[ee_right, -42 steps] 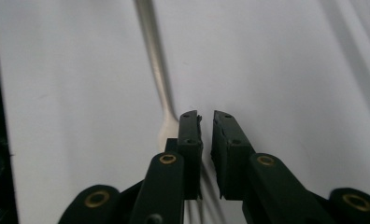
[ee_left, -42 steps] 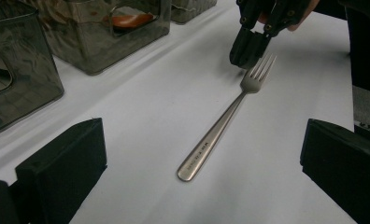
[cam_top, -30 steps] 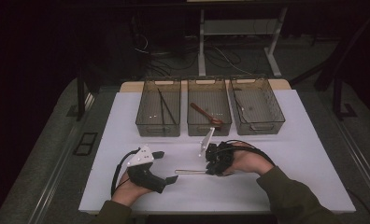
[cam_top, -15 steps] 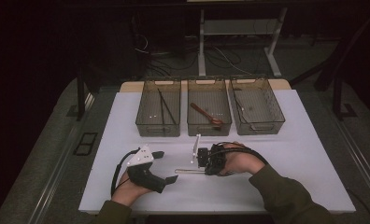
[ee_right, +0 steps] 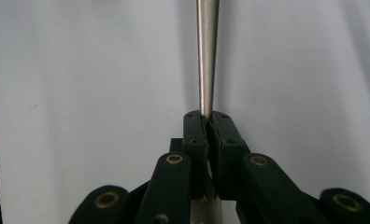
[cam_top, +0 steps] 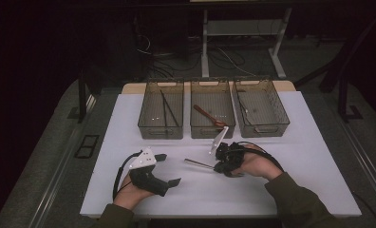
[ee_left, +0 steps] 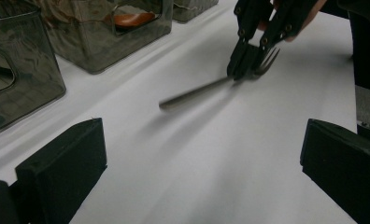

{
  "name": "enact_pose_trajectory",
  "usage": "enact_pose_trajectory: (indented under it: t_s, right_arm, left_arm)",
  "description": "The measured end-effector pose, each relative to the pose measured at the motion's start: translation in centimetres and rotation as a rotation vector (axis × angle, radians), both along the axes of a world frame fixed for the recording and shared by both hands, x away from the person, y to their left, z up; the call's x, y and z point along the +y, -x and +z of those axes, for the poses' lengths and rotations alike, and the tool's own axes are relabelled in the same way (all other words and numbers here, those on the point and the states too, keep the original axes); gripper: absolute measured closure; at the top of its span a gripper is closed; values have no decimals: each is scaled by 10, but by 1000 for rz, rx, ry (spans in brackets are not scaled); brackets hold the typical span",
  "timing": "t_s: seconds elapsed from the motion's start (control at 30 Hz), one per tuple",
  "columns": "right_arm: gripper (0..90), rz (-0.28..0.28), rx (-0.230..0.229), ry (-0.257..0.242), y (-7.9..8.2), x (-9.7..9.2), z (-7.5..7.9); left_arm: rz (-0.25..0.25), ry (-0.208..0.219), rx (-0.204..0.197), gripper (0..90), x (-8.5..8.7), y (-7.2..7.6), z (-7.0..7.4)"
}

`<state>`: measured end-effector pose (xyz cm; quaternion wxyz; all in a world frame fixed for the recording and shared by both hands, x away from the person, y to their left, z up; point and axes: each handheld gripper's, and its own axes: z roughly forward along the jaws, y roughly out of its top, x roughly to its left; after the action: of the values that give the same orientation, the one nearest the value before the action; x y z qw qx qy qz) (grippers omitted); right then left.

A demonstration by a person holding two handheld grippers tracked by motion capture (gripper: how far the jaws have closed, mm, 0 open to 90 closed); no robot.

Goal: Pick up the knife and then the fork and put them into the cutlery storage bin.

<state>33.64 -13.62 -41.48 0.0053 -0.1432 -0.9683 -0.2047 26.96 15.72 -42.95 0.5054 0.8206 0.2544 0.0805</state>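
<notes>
A white board (cam_top: 295,171) covers the table, with a strip of pale wood showing along its far edge and grey floor to either side. Beyond the table the room is dark; white table legs (cam_top: 205,42) and loose cables (cam_top: 224,59) stand out on the floor. Three smoky clear bins sit in a row at the far side of the board: the left bin (cam_top: 161,109) holds dark thin sticks, the middle bin (cam_top: 212,109) a brown spoon (cam_top: 209,115), and the right bin (cam_top: 261,107) something thin that is too small to tell. Near the middle of the board, in front of the bins, the right gripper (cam_top: 219,165) is pressed together on a metal fork (cam_top: 198,163), whose handle sticks out toward the left gripper (cam_top: 169,169), well apart from it. The left gripper lies low on the board in the person's hand, its jaws spread with nothing between them. The left gripper view adds what the high view cannot: the fork's tines (ee_left: 267,63) poke out past the right gripper (ee_left: 244,60), which pinches the neck just behind them, and the handle slants down to the board with a soft shadow beneath. The right gripper view looks straight along the handle (ee_right: 207,51), tapering into the tightly closed jaws, with bare white board behind.
</notes>
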Motion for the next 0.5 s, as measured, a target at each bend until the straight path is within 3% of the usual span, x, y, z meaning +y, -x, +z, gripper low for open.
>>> enact_pose_trajectory:
  t_s: [0.17, 0.5]
  right_arm:
    - [845, -66, 0, -89, -6, -19, 9]
    - [845, -183, -17, -206, -13, -46, 27]
  left_arm:
    - [-1, -2, -2, 0, 1, 0, 0]
    - [0, -1, -6, 0, 2, -1, -1]
